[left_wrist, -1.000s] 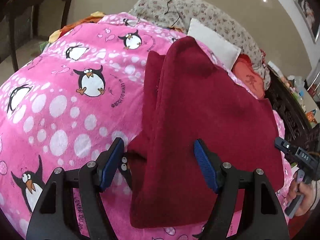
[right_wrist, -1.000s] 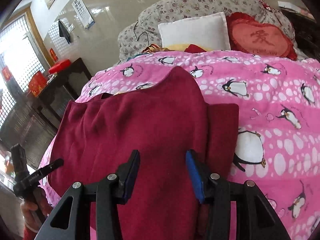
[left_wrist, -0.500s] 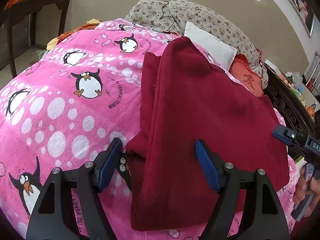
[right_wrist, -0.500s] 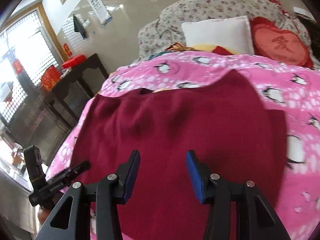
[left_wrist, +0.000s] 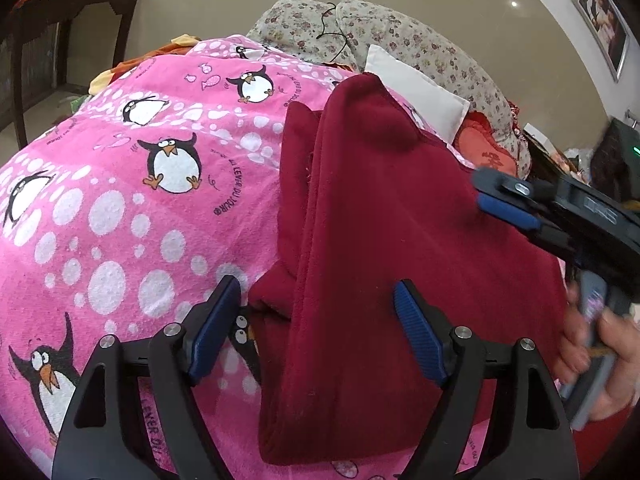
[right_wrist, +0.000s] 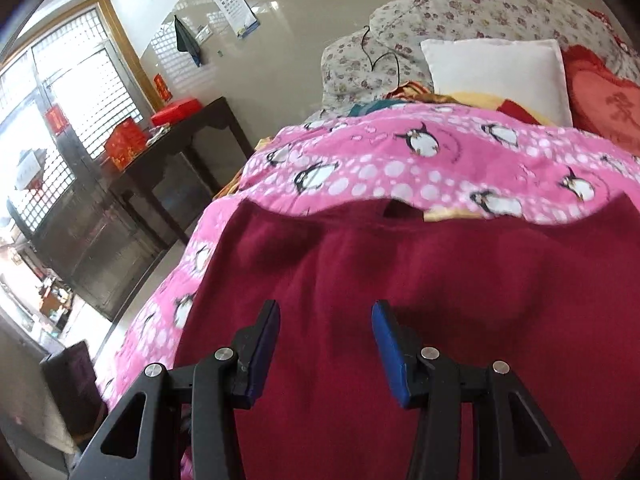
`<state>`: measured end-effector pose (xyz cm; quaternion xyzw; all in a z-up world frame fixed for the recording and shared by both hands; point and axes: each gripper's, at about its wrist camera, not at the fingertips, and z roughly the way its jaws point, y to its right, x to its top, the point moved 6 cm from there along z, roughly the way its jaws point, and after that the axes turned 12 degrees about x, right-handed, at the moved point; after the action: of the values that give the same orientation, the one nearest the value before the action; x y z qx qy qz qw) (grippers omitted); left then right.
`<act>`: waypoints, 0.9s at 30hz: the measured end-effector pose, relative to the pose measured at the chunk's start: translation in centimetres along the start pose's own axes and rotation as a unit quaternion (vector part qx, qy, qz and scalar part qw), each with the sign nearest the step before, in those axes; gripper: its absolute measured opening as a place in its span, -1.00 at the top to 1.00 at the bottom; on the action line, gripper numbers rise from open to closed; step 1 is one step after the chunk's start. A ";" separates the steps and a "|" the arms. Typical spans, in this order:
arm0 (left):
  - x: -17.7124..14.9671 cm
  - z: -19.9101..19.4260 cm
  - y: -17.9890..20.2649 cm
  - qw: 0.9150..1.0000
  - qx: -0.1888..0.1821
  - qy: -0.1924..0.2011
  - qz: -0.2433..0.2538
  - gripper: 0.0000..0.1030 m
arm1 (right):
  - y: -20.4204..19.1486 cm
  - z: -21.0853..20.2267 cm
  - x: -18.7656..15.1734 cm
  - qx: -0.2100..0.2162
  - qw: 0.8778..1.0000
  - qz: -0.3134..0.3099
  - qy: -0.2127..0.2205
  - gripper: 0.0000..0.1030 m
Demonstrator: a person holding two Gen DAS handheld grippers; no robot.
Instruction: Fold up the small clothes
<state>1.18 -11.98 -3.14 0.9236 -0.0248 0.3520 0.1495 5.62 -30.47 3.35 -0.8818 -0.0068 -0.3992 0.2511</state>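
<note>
A dark red garment (left_wrist: 384, 240) lies partly folded on a pink penguin blanket (left_wrist: 120, 200), with one side turned over onto the middle. My left gripper (left_wrist: 316, 320) is open and empty, hovering over the garment's near left edge. My right gripper (right_wrist: 324, 340) is open and empty just above the garment (right_wrist: 420, 280). The right gripper also shows in the left wrist view (left_wrist: 504, 204), over the garment's right part, held by a hand.
A white pillow (right_wrist: 496, 76), a floral bolster (right_wrist: 460, 16) and a red embroidered cushion (right_wrist: 604, 108) lie at the bed's head. A dark wooden table (right_wrist: 176, 148) with red boxes stands beside the bed, with windows behind it.
My right gripper has moved in over the garment and swung its view toward the window side. My left gripper has barely moved. Both stay open.
</note>
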 end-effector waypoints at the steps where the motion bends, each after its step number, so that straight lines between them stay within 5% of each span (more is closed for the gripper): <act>1: 0.0 0.0 0.0 1.000 -0.007 -0.001 -0.002 -0.62 | 0.4 0.7 0.3 -0.006 1.000 0.003 0.005 0.11; 5: 0.0 -0.2 -0.3 0.999 -0.029 -0.001 -0.014 -0.67 | 2.5 3.4 0.9 -0.007 1.000 0.026 0.001 0.10; 15: 0.2 -0.8 -1.1 0.997 -0.069 0.001 -0.043 -0.71 | 1.4 2.1 2.4 0.021 0.999 0.019 0.024 0.09; 22: 1.5 -0.8 -1.3 0.995 -0.054 -0.018 -0.076 -0.71 | 2.0 3.3 2.2 0.019 1.000 0.010 0.003 -0.03; 27: 2.1 -0.3 -1.7 0.993 -0.062 -0.012 -0.101 -0.71 | 0.7 2.4 2.8 0.074 0.996 0.044 0.012 -0.21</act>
<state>2.78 -10.15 -2.00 0.9144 0.0446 0.3219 0.2413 9.34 -30.53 3.72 -0.8556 0.0054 -0.3965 0.3327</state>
